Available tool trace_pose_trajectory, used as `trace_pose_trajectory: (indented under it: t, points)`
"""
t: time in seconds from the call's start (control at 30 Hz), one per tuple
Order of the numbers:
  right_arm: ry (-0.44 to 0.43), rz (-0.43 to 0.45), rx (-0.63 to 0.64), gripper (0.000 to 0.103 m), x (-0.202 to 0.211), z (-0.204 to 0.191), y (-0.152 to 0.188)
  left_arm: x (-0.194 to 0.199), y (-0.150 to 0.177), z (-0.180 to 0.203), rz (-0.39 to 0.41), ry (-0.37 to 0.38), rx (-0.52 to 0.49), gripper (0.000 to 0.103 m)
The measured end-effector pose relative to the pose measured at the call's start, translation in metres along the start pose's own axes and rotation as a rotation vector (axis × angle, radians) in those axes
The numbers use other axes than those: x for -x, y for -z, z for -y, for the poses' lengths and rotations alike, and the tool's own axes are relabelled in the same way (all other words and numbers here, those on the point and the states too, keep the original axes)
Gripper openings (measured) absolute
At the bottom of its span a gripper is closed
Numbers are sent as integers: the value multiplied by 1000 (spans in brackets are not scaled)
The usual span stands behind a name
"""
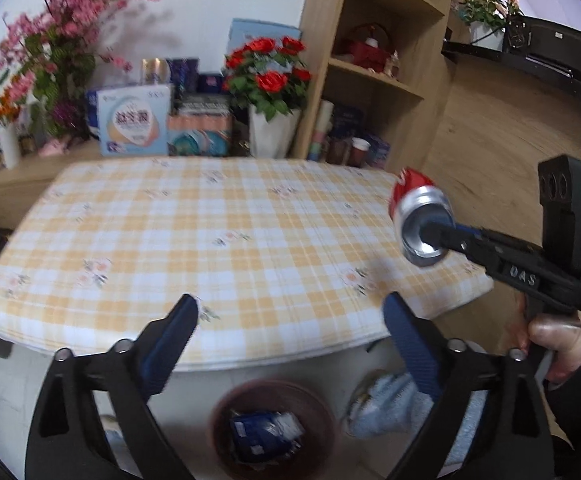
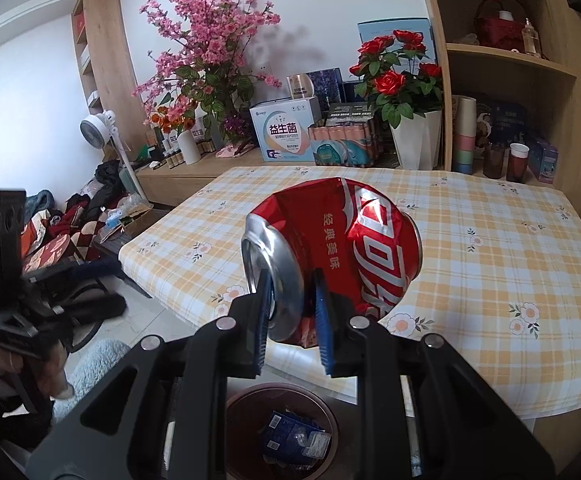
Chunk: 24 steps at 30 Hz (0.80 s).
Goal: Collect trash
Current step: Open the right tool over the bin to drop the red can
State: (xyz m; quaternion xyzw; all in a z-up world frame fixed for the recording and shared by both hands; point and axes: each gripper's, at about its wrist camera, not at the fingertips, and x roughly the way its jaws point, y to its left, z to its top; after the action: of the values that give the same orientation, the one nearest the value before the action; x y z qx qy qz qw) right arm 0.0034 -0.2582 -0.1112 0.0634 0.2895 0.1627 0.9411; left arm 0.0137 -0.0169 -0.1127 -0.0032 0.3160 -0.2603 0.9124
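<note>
right gripper [image 2: 292, 312] jaws pinch crushed red aluminium can [image 2: 330, 256] by rim, above round brown plastic bin [image 2: 234, 412] | left gripper [image 1: 290, 320] jaws wide, empty | risk: thin rim grip slips, can misses bin

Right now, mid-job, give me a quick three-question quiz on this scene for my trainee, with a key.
1. True or false: the left claw is clamped on a piece of trash.
2. What does the right claw hold?
A. a paper cup
B. a crushed red can
C. a blue wrapper
3. Fill in: the blue wrapper already lies in the ____ on the floor below the table's edge.

Key:
1. False; its jaws stand wide with nothing between them.
2. B; pinched at the can's silver end.
3. Brown bin.
</note>
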Motion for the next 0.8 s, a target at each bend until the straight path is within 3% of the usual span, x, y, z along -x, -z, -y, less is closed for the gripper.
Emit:
trace_pose_trajectory:
  t: [0.2,0.47,0.8]
  points:
    - [-17,-25,17,24,-1,-11,2,20,-11,-17,49,-100,-4,97]
    - [-44,-121,49,24,-17,-32,17,37,-1,-50,60,-183,74,97]
    - [-83,-219,75,24,-31,-62,36,56,9,-65,86,-220,124,97]
